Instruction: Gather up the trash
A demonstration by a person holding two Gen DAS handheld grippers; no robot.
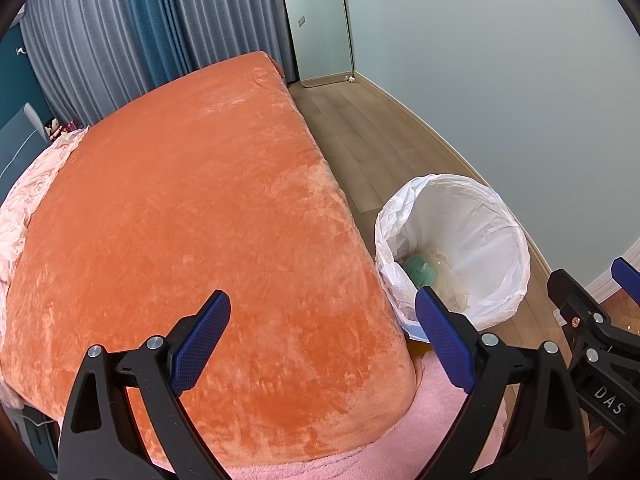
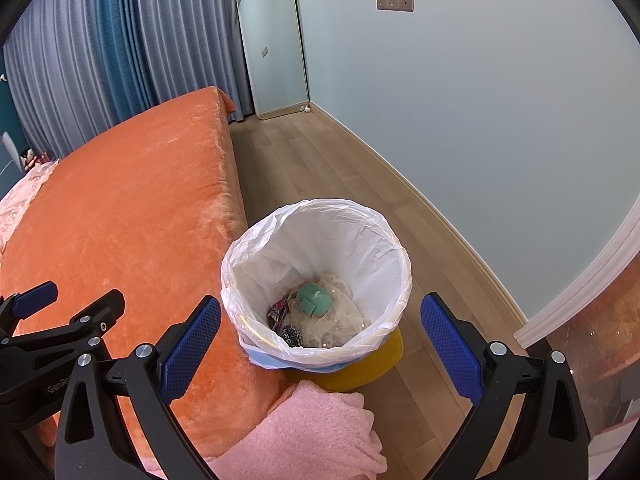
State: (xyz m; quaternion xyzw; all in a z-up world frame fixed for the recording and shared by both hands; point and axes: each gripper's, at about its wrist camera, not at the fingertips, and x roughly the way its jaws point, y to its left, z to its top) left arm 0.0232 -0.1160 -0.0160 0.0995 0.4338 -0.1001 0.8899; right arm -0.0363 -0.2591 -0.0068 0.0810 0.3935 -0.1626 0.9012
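Right wrist view looks down past the right gripper (image 2: 320, 340), whose blue-padded fingers (image 2: 190, 344) are spread wide with nothing between them. Framed in that gap, just ahead and below, stands the trash bin (image 2: 352, 364), a yellow tub lined with a white plastic bag (image 2: 320, 236) folded over its rim. At the bottom of the liner lie a round green object (image 2: 315, 299), a crumpled pale mesh piece (image 2: 340, 320) and some dark patterned scraps (image 2: 286, 326). The bin sits on the wooden floor (image 2: 320, 160), touching or just beside the corner of the bed (image 2: 120, 208) with its orange plush cover. A pink towel (image 2: 312, 432) lies near the lower edge, just in front of the bin.

From the left wrist view, the left gripper (image 1: 322, 332) hangs over the bed's near corner, its fingers likewise spread apart and empty. The bin (image 1: 460, 216) lies to that gripper's right, beyond the right-hand finger, with the green object (image 1: 418, 268) visible low inside. The right gripper (image 1: 592, 320) shows at the far right edge, beside the bin. A mirror (image 2: 272, 44) leans against the far wall beside grey and blue curtains (image 2: 100, 48).
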